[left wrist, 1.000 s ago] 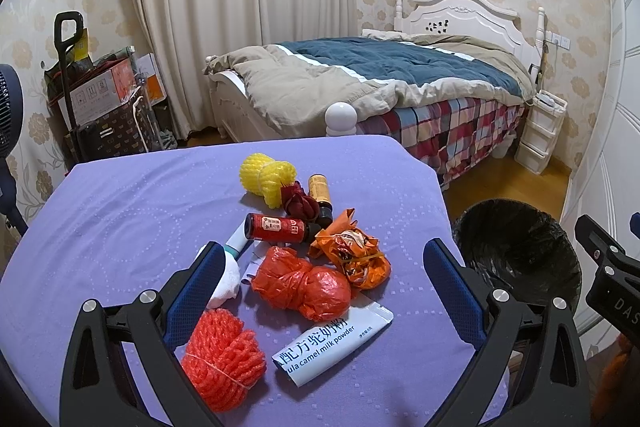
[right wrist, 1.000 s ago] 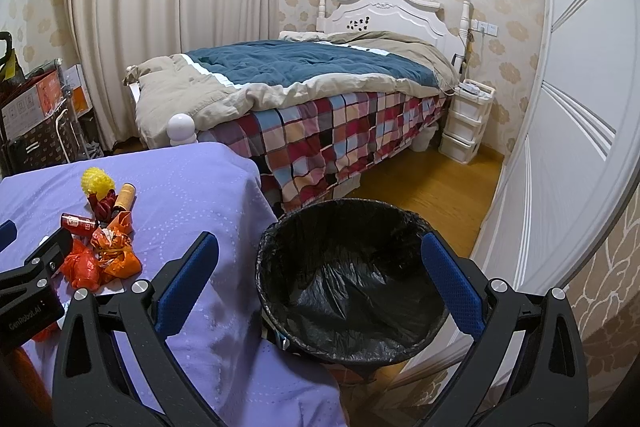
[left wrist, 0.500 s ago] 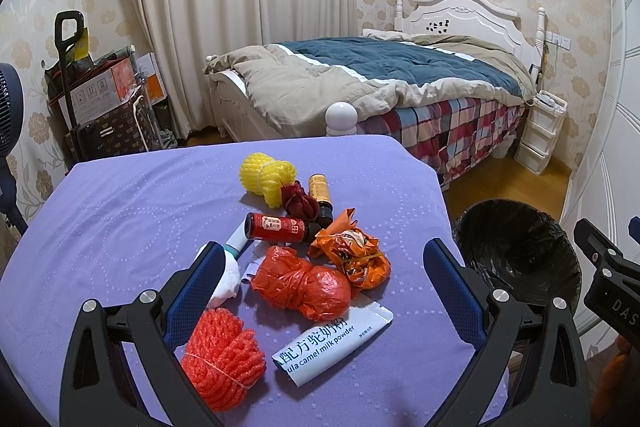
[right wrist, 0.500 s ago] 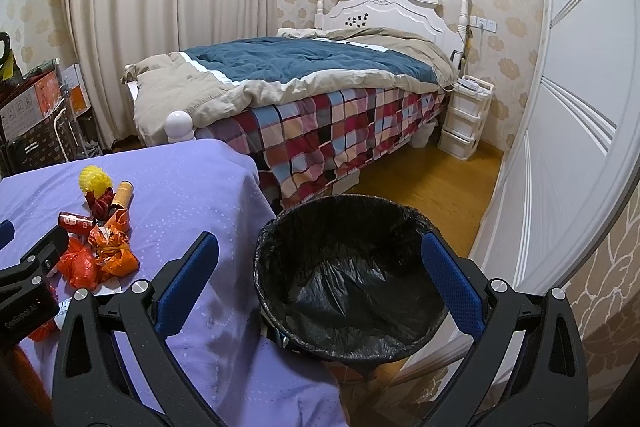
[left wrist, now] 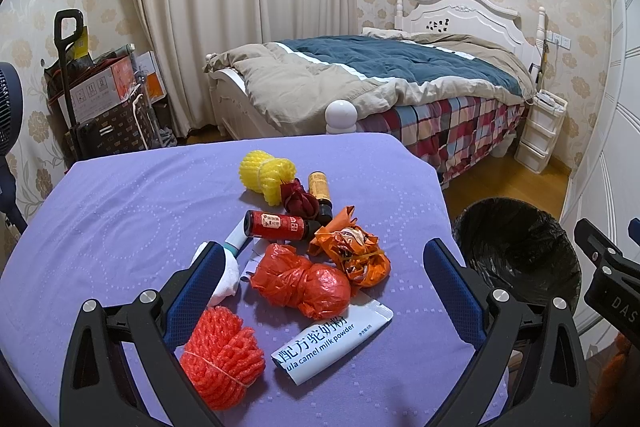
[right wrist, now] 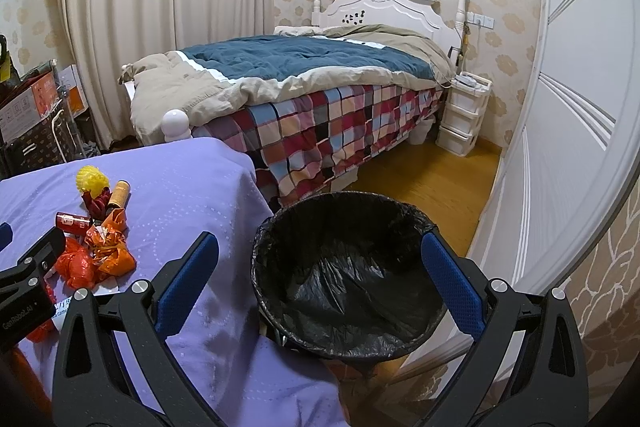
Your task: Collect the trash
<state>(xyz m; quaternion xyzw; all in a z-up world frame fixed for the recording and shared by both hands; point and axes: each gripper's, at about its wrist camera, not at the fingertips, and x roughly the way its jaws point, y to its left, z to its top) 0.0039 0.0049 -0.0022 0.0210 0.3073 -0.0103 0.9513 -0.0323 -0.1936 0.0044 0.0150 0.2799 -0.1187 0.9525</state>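
Room: bedroom, table w/ purple cloth point(left wrist: 120, 211) in front of me, bed point(left wrist: 400, 75) behind, curtains at back.
L jaws: my left gripper point(left wrist: 320, 287) is spread wide, nothing btwn the fingers, hovering over the near end of the trash pile.
R jaws: my right gripper point(right wrist: 320, 287) is also wide apart, empty, hanging over the bin.
Nearest trash: red plastic bag wad point(left wrist: 304, 283) sits btwn my left fingers; red foam net point(left wrist: 222, 361) by the left finger; milk powder sachet point(left wrist: 332, 341) flat just below the wad.
Further out: orange wrapper point(left wrist: 352, 251) touching the wad, red bottle point(left wrist: 276, 223) lying on its side, white tissue point(left wrist: 224, 275) partly hidden by my finger, amber bottle point(left wrist: 319, 189), yellow foam net point(left wrist: 266, 173) at the far end.
Bin: black-lined trash bin point(right wrist: 344, 267) on the floor just off the table's right edge, looks empty.
Stage: my guess, nothing collected yet.
Risks: items touch, so closing on the wad could drag the wrapper or sachet. Slick plastic may slip out mid-carry. Bottles could roll off if nudged. Flat sachet hard to pinch.
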